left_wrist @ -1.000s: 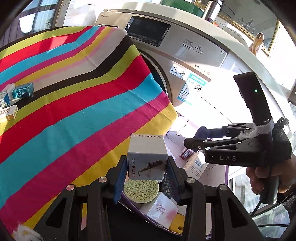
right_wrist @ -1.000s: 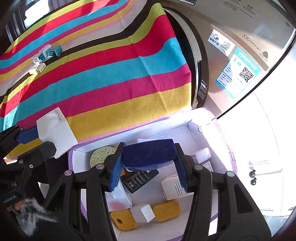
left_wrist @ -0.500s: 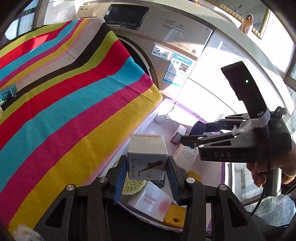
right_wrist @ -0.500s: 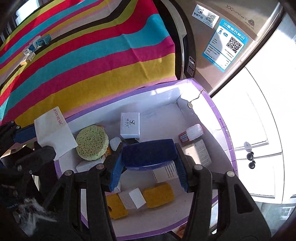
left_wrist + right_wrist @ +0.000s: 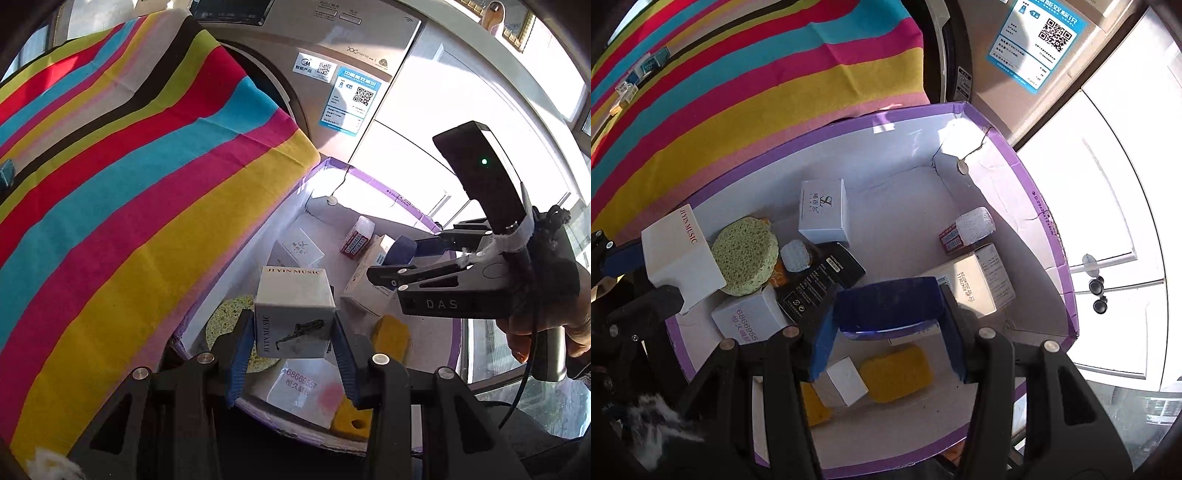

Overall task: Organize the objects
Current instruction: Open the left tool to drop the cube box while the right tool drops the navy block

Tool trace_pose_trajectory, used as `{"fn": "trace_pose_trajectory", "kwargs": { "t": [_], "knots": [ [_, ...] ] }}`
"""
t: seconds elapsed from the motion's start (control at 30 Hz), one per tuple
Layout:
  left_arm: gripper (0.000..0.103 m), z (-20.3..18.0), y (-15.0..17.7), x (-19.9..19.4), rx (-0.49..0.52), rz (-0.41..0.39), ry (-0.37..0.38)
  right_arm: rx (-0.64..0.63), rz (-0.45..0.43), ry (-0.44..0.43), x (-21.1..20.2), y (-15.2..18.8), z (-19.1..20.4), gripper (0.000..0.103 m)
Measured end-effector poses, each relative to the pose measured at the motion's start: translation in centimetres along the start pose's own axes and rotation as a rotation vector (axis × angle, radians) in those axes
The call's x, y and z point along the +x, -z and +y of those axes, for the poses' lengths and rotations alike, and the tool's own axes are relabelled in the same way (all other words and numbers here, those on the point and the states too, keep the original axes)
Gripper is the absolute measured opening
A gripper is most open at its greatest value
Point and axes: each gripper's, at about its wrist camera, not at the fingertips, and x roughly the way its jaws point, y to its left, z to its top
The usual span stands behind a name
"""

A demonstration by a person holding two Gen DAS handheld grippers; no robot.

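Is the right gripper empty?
No, the right gripper is shut on a blue block held above the purple box.

Hand-held grippers: two, the left hand-held gripper [image 5: 293, 345] and the right hand-held gripper [image 5: 888, 328]
Purple-rimmed box [image 5: 1049, 236]: one
White cube box marked JI YIN MUSIC [image 5: 293, 314]: one
Dark blue block [image 5: 888, 308]: one
Round green sponge [image 5: 746, 256]: one
Yellow sponges: two, one whole [image 5: 897, 373], one partly hidden [image 5: 814, 406]
White cartons lying in the purple-rimmed box: five, among them a lettered cube [image 5: 823, 210], a numbered one [image 5: 748, 319], a long one [image 5: 979, 282]; the other two are smaller
Black carton [image 5: 820, 280]: one
Red-and-white packet [image 5: 966, 230]: one
Small boxes on the striped cloth [image 5: 738, 92]: a cluster [image 5: 642, 74], too small to count
Washing machine [image 5: 332, 48]: one
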Motion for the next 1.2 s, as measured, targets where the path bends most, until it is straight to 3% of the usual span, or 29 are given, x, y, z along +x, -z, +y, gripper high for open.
{"fn": "trace_pose_trajectory", "kwargs": {
  "t": [0.53,1.2],
  "knots": [
    [0.043,0.1,0.4,1.8,-0.008,0.058,-0.017,0.012,0.049,-0.011,1.8,1.0,0.1,0.055],
    [0.043,0.3,0.5,2.1,-0.025,0.068,-0.025,0.015,0.07,-0.026,1.8,1.3,1.4,0.055]
  ]
}}
